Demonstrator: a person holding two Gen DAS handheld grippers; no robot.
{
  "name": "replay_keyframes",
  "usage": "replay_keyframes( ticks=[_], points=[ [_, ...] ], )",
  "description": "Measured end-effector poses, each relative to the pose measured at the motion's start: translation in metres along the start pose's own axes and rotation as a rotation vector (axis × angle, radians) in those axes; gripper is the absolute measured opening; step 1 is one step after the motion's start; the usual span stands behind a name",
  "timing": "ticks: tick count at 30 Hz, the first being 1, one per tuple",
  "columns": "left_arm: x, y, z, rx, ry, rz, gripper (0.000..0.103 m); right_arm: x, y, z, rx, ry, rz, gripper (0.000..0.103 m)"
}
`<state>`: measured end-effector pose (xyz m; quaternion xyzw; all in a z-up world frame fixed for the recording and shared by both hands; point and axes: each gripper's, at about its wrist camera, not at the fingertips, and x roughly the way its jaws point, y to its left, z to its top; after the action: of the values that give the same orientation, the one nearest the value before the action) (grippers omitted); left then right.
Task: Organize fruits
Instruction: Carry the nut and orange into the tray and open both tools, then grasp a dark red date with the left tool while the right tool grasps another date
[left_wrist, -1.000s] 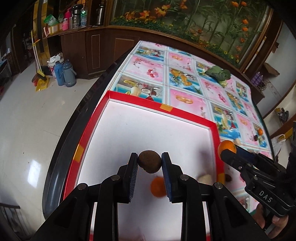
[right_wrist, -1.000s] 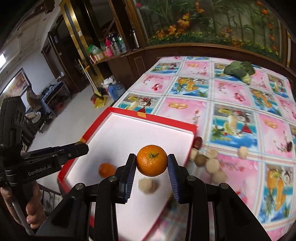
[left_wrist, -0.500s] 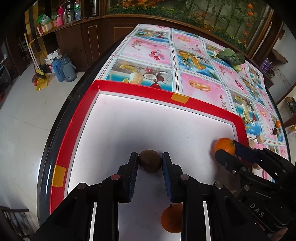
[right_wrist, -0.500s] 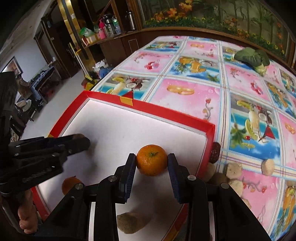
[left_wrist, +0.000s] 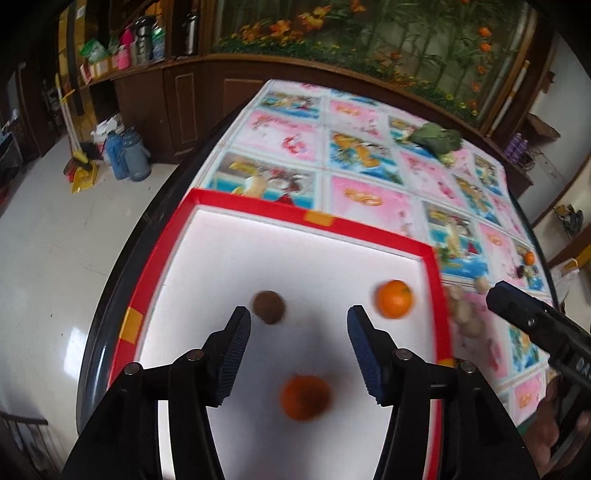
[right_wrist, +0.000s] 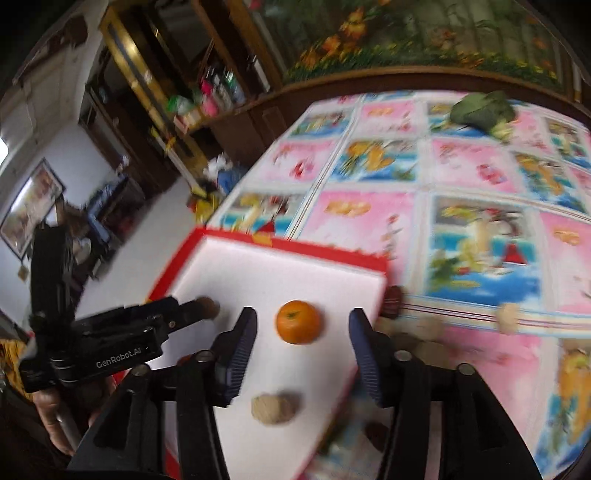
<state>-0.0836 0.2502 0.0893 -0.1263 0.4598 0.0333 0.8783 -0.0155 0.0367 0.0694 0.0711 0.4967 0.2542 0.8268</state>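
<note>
A red-rimmed white tray (left_wrist: 258, 206) lies on the table. My left gripper (left_wrist: 298, 319) is open above it; a brown round fruit (left_wrist: 269, 307) lies on the tray just past its left finger. An orange (left_wrist: 394, 303) lies near the tray's right rim and a second orange (left_wrist: 306, 397) lies nearer, between my fingers. My right gripper (right_wrist: 303, 320) is open, with the orange (right_wrist: 298, 322) lying on the tray (right_wrist: 295, 245) between its fingers. A beige fruit (right_wrist: 275, 407) lies nearer. The left gripper also shows in the right wrist view, beside the brown fruit (right_wrist: 207, 307).
Several beige and dark fruits (right_wrist: 508, 318) lie on the patterned tablecloth (right_wrist: 480, 184) right of the tray. A green leafy vegetable (left_wrist: 436, 138) lies at the far end. The table's left edge (left_wrist: 122, 266) drops to the floor.
Both grippers have opened and pulled back. The brown fruit and the orange now lie on the tray.
</note>
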Motion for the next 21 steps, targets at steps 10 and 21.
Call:
replay_keyframes(
  ticks=[10, 21],
  points=[
    [-0.031, -0.105, -0.047, 0.217, 0.037, -0.147, 0.060, -0.087, -0.079, -0.049, 0.152, -0.064, -0.150, 0.058],
    [0.005, -0.162, -0.055, 0.282, 0.179, -0.071, 0.044, -0.121, -0.120, -0.093, 0.213, -0.094, -0.161, 0.058]
  ],
)
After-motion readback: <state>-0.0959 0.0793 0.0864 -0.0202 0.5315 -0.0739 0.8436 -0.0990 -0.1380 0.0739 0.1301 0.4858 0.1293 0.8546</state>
